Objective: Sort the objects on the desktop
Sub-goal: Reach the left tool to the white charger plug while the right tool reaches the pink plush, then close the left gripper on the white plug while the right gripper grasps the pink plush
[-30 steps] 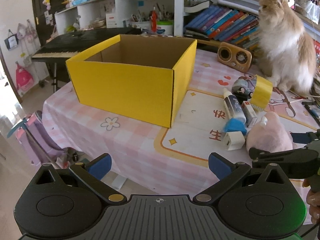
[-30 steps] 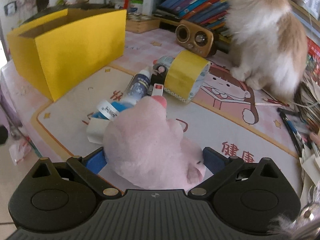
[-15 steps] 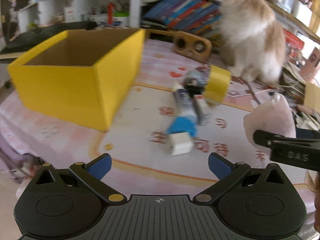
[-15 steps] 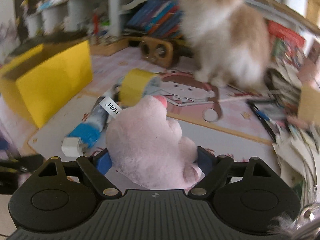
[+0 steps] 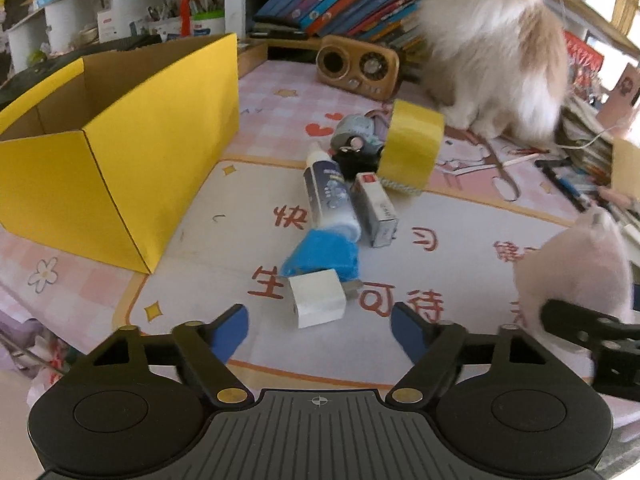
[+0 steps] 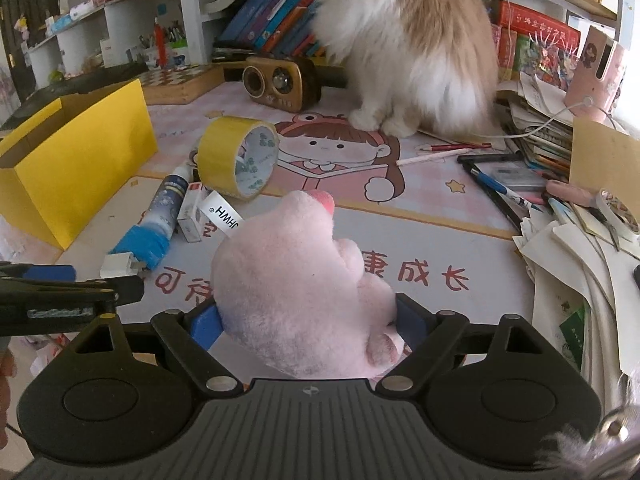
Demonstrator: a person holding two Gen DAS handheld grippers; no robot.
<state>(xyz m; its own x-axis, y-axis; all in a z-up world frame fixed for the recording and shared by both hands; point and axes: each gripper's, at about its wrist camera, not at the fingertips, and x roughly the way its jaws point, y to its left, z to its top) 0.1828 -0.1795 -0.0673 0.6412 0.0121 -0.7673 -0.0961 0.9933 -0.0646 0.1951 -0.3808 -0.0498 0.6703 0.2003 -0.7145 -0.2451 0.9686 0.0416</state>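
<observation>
Table (image 5: 256,92), pink checked cloth: yellow box (image 5: 120,152), tape roll (image 5: 412,152), tube (image 5: 328,196), cat (image 6: 408,40), radio (image 5: 360,68).

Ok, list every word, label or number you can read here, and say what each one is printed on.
"快", "生", "可待": red characters on the desk mat.
"康成长": red characters on the same mat, in the right wrist view.
"HMHO"-like black letters, seen upside down: white tag on the pink plush toy.
Too small or blurred: glue bottle, small white carton, book spines, red books.

The cat (image 6: 404,40) loses its head to both views' top edges.
</observation>
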